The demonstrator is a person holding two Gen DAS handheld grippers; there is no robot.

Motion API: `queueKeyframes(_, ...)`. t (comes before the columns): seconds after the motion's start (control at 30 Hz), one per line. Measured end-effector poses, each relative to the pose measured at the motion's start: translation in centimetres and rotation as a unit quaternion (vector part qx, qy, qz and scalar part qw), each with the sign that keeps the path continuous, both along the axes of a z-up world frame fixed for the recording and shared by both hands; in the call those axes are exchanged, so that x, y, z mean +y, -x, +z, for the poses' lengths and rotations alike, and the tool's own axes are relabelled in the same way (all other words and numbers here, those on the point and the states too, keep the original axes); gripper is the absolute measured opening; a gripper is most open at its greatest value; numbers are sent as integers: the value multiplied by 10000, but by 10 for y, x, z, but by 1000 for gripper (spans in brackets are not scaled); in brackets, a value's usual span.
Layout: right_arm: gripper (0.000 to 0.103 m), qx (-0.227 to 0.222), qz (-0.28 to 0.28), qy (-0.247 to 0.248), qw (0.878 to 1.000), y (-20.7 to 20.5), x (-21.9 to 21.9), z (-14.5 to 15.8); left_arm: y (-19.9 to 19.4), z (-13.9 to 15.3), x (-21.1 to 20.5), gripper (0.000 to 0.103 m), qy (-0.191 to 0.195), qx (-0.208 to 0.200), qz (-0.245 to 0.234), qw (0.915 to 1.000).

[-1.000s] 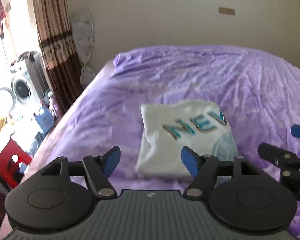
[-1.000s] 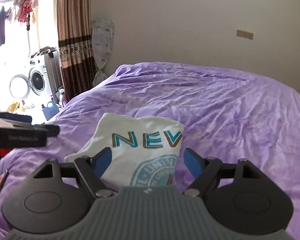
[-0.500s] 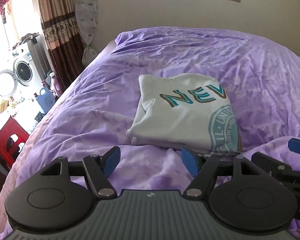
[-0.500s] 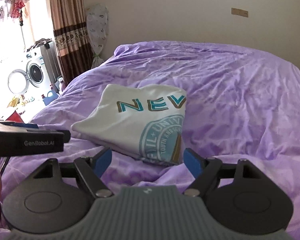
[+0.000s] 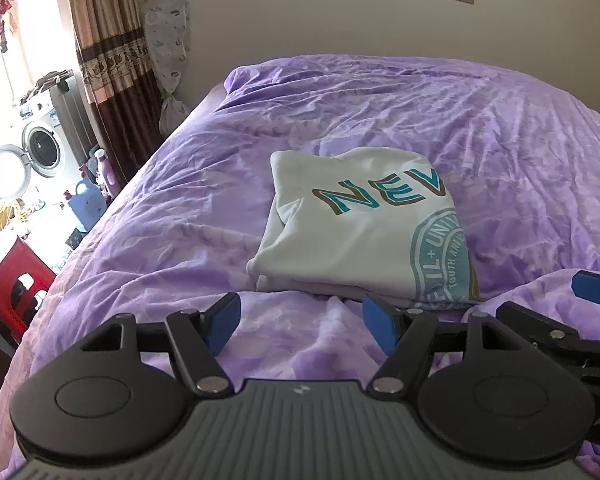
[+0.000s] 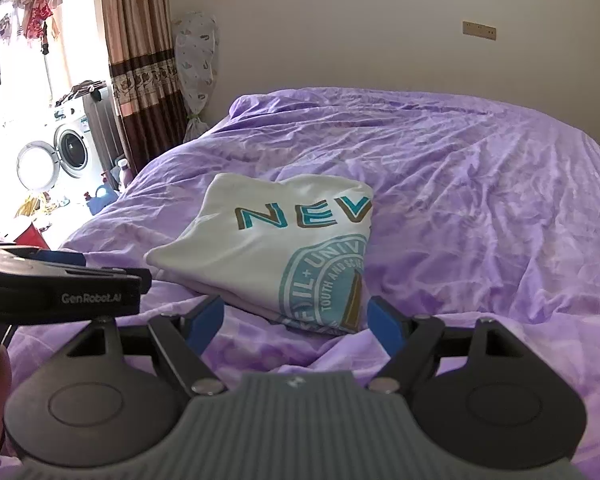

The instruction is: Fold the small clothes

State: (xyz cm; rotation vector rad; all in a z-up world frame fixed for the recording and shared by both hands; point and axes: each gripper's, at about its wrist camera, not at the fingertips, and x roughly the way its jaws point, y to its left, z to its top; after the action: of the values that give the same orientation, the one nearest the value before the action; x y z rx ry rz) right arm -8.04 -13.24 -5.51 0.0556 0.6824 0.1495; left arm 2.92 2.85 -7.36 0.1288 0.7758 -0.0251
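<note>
From my seat, going left to right: at about 9 o'clock in the left wrist view sits a white front-loading washing machine [image 5: 40,148] with its round door swung open, a red plastic stool [image 5: 12,280] nearer me. My left gripper [image 5: 300,322] has its blue-padded jaws spread wide with nothing between them, only the rumpled purple bedspread [image 5: 172,216] beneath. At 12 o'clock to 1 o'clock lies the folded white cotton T-shirt with teal "NEV" lettering and a round seal print [image 5: 364,232], resting flat on the bed. My right gripper [image 6: 294,322] is just as wide and empty, the shirt's near edge lying just beyond its pads

What has changed: 1 second ago both grippers sat close over the shirt; now both have drawn back toward me and lowered, leaving the bundle apart from every pad, and it has kept its shape. I judge this garment finished, so the next move is likely fetching another piece
</note>
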Motion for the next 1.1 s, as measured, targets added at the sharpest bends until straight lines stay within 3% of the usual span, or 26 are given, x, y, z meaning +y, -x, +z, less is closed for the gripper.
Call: queueKeyframes(1.1,77,113,-34,-6,9999,0,-6,-1,1,-1,-2,82,10,53,-120,9999)
